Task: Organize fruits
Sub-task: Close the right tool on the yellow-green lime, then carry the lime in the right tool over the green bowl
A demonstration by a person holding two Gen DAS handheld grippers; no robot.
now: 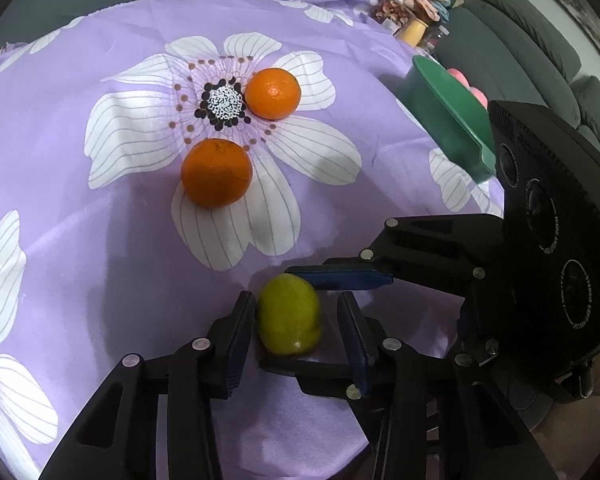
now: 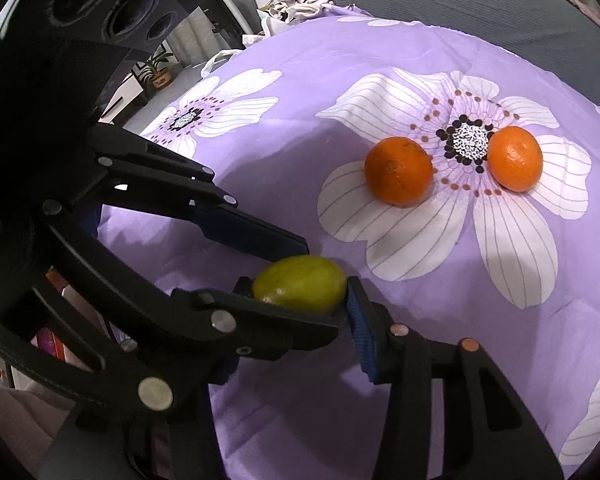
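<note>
- The yellow-green fruit (image 1: 290,316) sits near the front edge of the purple flowered cloth (image 1: 100,248), with both tools gathered round it.
- The right gripper (image 2: 298,286) is clamped on it end to end, one pad (image 2: 358,308) pressed against the fruit's tip and the other finger against the opposite end.
- The left gripper (image 1: 296,308) straddles the same fruit crosswise with its fingers apart. One finger (image 1: 240,332) touches the fruit's side, while the other stands just off it with a gap showing.
- I cannot tell whether the fruit rests on the cloth or is held just above it.
- Two oranges lie out in the middle of the cloth on a big white flower print, well apart from the grippers. The far orange (image 1: 273,93) is just beside the flower's dark centre, and the nearer orange (image 1: 217,173) is on a petal, close by but not touching.
- A green container (image 1: 440,112) stands at the cloth's right edge.
</note>
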